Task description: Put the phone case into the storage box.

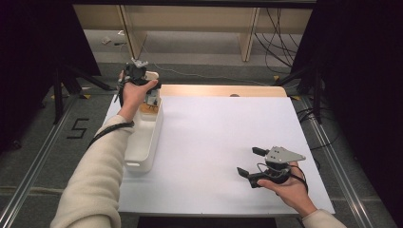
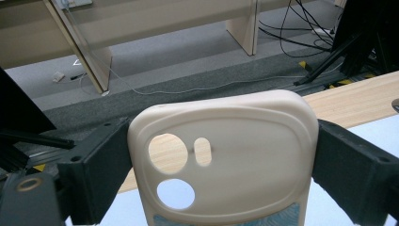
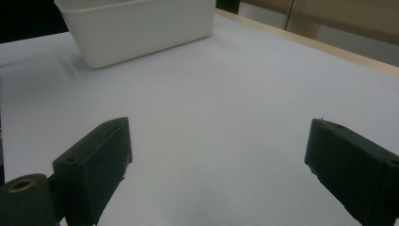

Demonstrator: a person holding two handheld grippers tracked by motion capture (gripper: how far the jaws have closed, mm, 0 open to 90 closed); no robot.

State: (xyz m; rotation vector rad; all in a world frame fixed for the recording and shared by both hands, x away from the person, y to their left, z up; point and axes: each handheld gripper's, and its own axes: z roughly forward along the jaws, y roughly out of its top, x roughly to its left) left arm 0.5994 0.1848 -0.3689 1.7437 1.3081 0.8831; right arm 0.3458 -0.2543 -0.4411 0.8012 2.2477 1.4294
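Observation:
My left gripper (image 1: 147, 78) is raised over the far end of the white bin (image 1: 145, 142) and is shut on a cream phone case (image 2: 226, 160). In the left gripper view the case stands upright between the two jaws, its camera cut-outs toward the left. The case also shows as a pale edge by the gripper, the phone case (image 1: 152, 75), in the high view. My right gripper (image 1: 250, 162) rests low over the white table (image 1: 214, 137) near the front right, open, with nothing between its jaws. In the right gripper view my right gripper (image 3: 216, 155) points at bare table with the bin (image 3: 136, 28) farther off.
The long white bin lies along the table's left edge with some objects at its far end (image 1: 151, 102). A wooden strip (image 1: 223, 90) borders the table's far edge. Beyond it are shelving legs and cables on the floor (image 1: 280, 42). Black stands flank both sides.

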